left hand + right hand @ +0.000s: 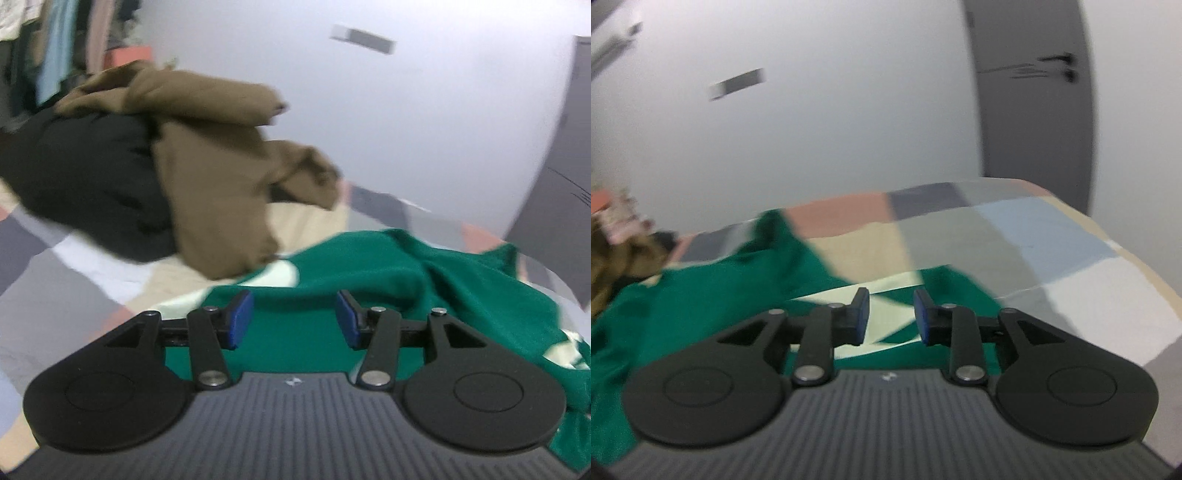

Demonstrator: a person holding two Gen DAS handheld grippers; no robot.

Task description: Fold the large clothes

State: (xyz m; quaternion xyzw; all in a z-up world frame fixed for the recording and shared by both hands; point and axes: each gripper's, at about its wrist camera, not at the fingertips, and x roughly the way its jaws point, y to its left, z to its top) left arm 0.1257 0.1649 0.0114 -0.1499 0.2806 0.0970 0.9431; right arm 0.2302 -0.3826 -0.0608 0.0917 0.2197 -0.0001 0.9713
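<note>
Far left on the patchwork bedspread (74, 266): black garment (92, 184) with a brown garment (214, 177) draped over it. Left gripper (293, 319) jaws moderately apart, nothing between, above the near green garment (406, 273). Right gripper (891, 315) jaws narrower, also empty, over the same garment's pale patch (886, 314).

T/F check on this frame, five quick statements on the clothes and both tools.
1. The left tool is open with nothing between its pads. True.
2. The right tool is clamped on the green garment. False: its jaws stand apart, with the garment lying below.
3. A brown garment lies partly over a black one. True.
4. The green garment is plain, with no other colour. False: it has pale cream patches.
5. The clothes lie on a patchwork bedcover. True.
</note>
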